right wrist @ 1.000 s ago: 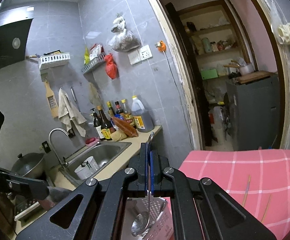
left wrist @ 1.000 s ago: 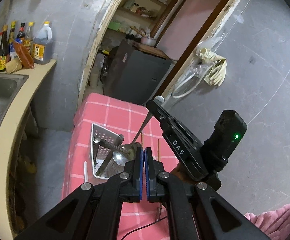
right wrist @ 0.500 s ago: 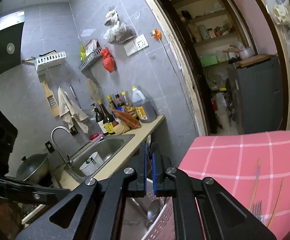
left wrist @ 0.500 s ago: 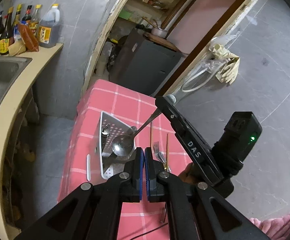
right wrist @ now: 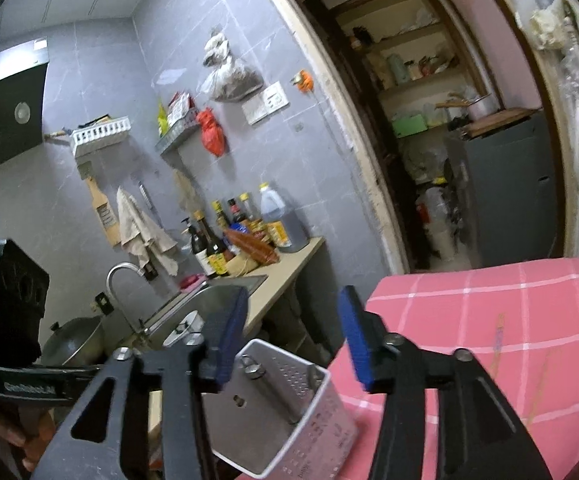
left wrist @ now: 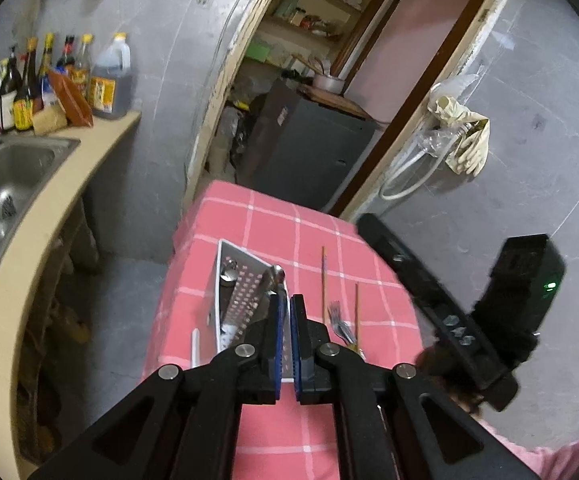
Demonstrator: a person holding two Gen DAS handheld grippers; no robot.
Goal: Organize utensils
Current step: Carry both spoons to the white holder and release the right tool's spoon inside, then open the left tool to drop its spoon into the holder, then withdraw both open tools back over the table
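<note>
A perforated metal utensil holder point(left wrist: 241, 296) stands on the pink checked tablecloth point(left wrist: 289, 232), and two spoon handles point(left wrist: 276, 271) stick up out of it. My left gripper point(left wrist: 287, 306) hangs just in front of the holder, shut with nothing between its pads. In the right wrist view the holder point(right wrist: 309, 420) sits below my right gripper point(right wrist: 291, 320), whose jaws are opening with nothing between them. The spoon handle tips point(right wrist: 249, 364) show inside the holder. Two chopsticks point(left wrist: 323, 276) and a fork point(left wrist: 339, 326) lie on the cloth to the holder's right.
A counter with a steel sink point(left wrist: 5, 168) and several sauce bottles point(left wrist: 69, 76) runs along the left. A doorway with a dark cabinet point(left wrist: 309, 148) lies behind the table. A white stick point(left wrist: 195, 346) lies left of the holder. The right gripper's body point(left wrist: 429, 300) crosses the right side.
The right gripper held a spoon over the holder, then let it go. The spoon now stands in the holder and the right jaws have spread. The left gripper stayed shut.
</note>
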